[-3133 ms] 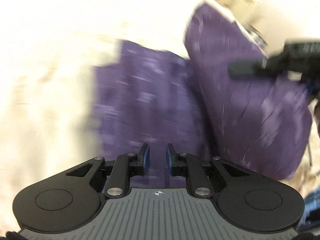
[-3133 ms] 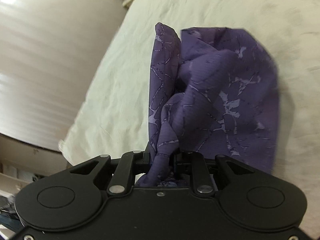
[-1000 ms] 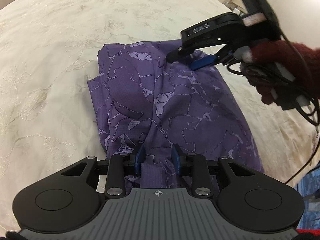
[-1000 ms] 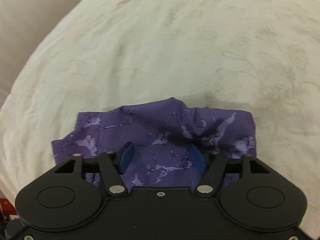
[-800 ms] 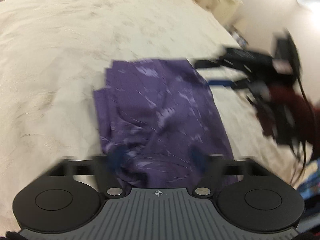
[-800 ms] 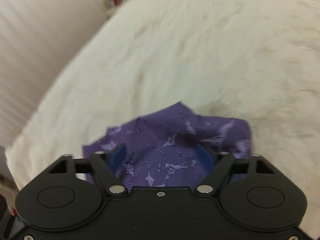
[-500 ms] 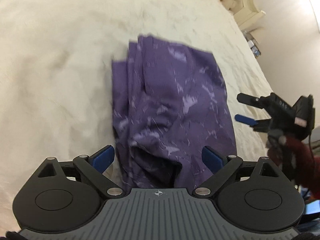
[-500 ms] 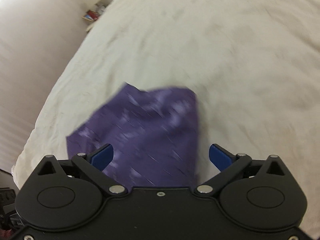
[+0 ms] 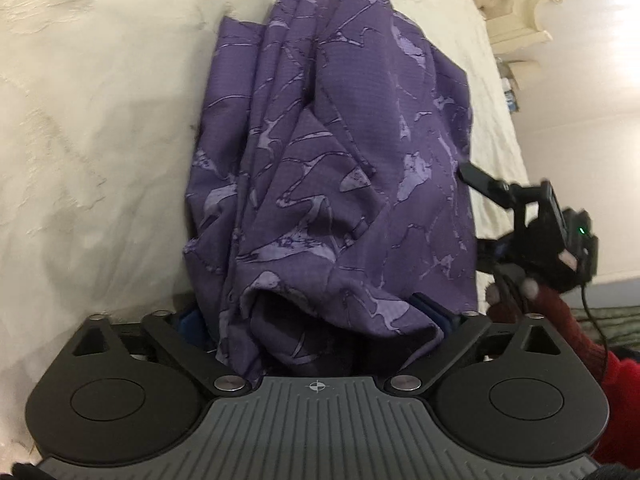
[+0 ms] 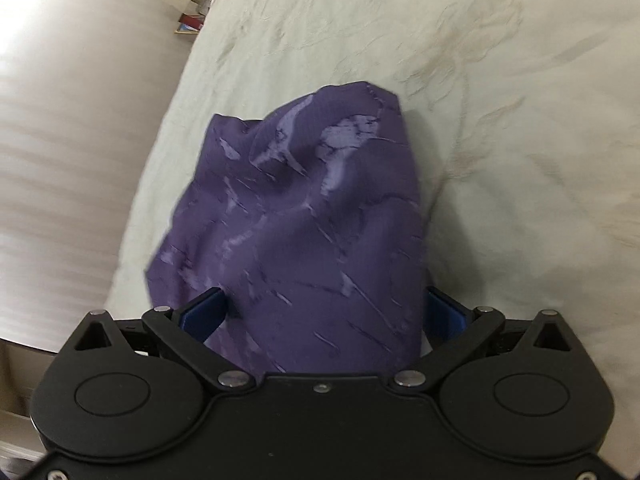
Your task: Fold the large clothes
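Left gripper (image 9: pixel 316 316): jaws spread wide, the near end of the cloth bunched between them, not pinched.
Right gripper (image 10: pixel 322 312): jaws also wide apart, straddling the fabric's near edge; nothing clamped.
Purple garment (image 9: pixel 340 168): folded into a long, layered bundle with a pale crackle print, lying on the bed and running away from the left gripper; creased and rumpled at the near end.
Bedspread (image 9: pixel 100 120): cream, embroidered, under the whole bundle.
Headboard (image 9: pixel 516 4): tufted, cream, at the far right corner.
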